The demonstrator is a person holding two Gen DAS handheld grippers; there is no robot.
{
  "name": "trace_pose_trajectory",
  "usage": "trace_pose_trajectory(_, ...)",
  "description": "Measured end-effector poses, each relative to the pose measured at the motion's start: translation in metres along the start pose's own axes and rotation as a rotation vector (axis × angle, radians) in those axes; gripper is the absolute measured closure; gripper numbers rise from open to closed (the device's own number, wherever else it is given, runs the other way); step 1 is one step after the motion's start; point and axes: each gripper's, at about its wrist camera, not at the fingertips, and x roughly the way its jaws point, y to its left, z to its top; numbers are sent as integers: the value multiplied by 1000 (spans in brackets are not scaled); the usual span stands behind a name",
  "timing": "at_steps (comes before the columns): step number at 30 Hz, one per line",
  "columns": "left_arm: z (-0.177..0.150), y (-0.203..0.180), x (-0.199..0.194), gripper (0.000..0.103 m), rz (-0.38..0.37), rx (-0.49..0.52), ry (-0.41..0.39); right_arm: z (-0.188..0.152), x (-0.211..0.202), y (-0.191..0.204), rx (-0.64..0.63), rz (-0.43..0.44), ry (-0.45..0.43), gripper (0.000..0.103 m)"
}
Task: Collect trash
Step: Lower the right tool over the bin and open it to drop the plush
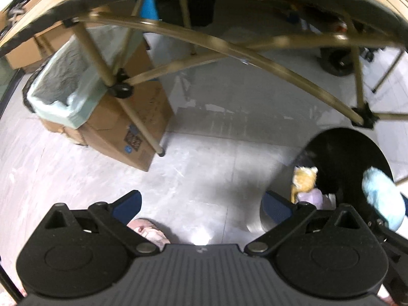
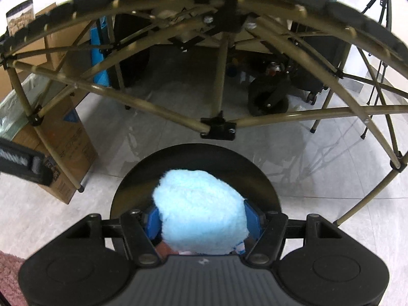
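Spreading across both views is a pale grey tiled floor point(image 1: 204, 158), glossy and streaked with glare. Over it stands a folding table point(image 2: 219, 81) on crossed olive metal tubes, filling the far half of each picture. At far left sits a brown cardboard box point(image 1: 142, 117) lined with a pale green plastic bag point(image 1: 63, 84), one table leg planted just beside it. A round black bin point(image 2: 193, 160) stands near, in front of the table frame.

The right gripper point(image 2: 201, 219) pinches a fluffy light-blue plush lump point(image 2: 199, 209) between its blue pads, directly above the bin's dark mouth. The left gripper point(image 1: 201, 204) hangs spread over bare floor, nothing between its fingers. A small yellow-and-lilac plush toy point(image 1: 306, 186) lies at the bin's left edge. Open floor runs between box and bin.
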Motion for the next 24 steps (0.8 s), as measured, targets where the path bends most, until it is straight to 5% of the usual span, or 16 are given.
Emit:
trace_pose_trajectory(10, 2, 7, -3, 0, 4, -12, -3, -1, 25, 2, 38, 27, 75, 32)
trace_pose_trajectory(11, 1, 6, -3, 0, 3, -11, -5, -1, 26, 1, 40, 24, 82, 28)
trace_pose_trajectory(13, 1, 4, -4, 0, 4, -5, -6, -1, 27, 1, 37, 9, 89, 0)
trace_pose_trajectory(24, -1, -3, -5, 0, -5, 17, -7, -6, 28, -5, 46, 0, 106, 0)
